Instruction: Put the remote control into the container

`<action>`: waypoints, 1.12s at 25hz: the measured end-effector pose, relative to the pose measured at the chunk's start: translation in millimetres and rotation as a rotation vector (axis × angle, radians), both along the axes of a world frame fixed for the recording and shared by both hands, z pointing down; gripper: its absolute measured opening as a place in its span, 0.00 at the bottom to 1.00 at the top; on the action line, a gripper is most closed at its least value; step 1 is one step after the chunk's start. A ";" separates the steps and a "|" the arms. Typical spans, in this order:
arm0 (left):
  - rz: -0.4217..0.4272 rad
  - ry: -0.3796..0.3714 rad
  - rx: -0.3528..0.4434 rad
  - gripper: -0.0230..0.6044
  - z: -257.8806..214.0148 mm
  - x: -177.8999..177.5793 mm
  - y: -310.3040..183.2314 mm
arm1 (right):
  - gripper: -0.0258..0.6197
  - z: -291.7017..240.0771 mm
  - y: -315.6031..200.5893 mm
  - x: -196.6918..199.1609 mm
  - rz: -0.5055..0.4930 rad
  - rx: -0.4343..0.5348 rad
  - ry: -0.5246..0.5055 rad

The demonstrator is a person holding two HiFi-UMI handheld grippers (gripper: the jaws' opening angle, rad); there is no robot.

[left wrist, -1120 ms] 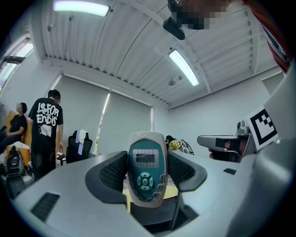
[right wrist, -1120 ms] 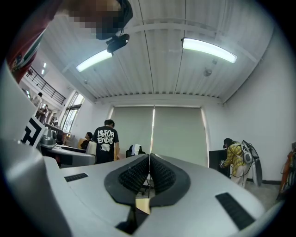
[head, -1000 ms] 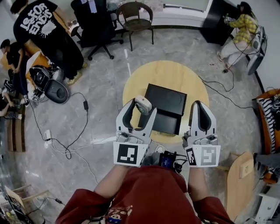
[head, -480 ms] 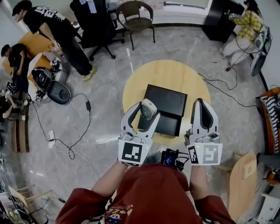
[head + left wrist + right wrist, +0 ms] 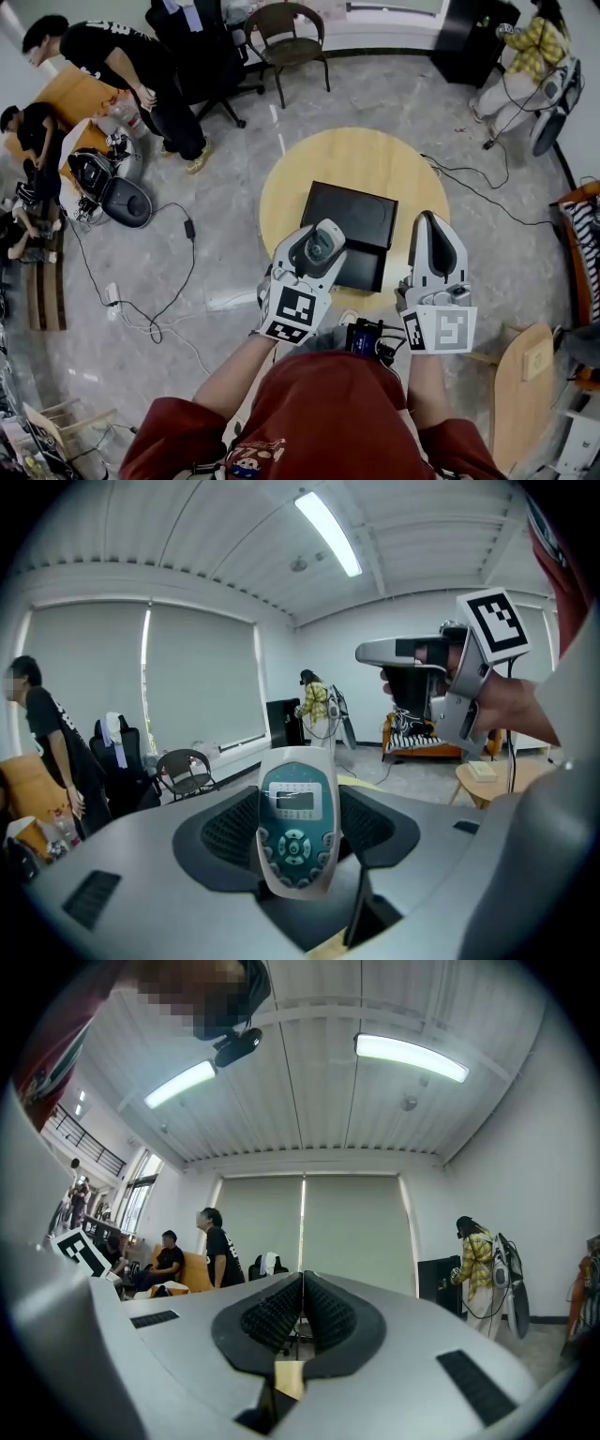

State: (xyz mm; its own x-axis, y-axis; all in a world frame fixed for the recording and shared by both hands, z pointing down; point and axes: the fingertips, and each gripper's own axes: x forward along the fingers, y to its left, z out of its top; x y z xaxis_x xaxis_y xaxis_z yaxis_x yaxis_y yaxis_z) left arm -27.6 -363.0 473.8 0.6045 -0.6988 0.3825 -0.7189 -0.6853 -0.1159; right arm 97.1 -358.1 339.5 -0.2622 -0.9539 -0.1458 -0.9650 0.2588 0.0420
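Black container (image 5: 361,211) on the wooden bench (image 5: 375,155); left claw (image 5: 317,244) pinching the remote control (image 5: 297,829), right claw (image 5: 302,1286) pressed together, empty.

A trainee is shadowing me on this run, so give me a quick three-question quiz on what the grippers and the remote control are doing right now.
1. True or false: the right gripper is shut with nothing between its jaws.
2. What is the left gripper clamped on? A. a remote control B. a cup C. nothing
3. Is the remote control lying inside the black container on the round wooden table?
Key: 1 true. 2 A. 3 no, it is held in the left gripper.
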 end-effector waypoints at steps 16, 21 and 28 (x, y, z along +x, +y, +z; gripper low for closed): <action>0.150 -0.265 -0.210 0.46 88.3 19.6 8.1 | 0.08 4.2 5.1 8.8 0.012 -0.013 0.005; 0.175 -0.324 -0.243 0.46 111.7 22.6 8.2 | 0.08 6.1 5.1 10.2 0.010 -0.013 0.004; 0.217 -0.427 -0.294 0.46 146.0 23.8 14.4 | 0.08 5.7 13.5 12.4 0.016 -0.012 0.003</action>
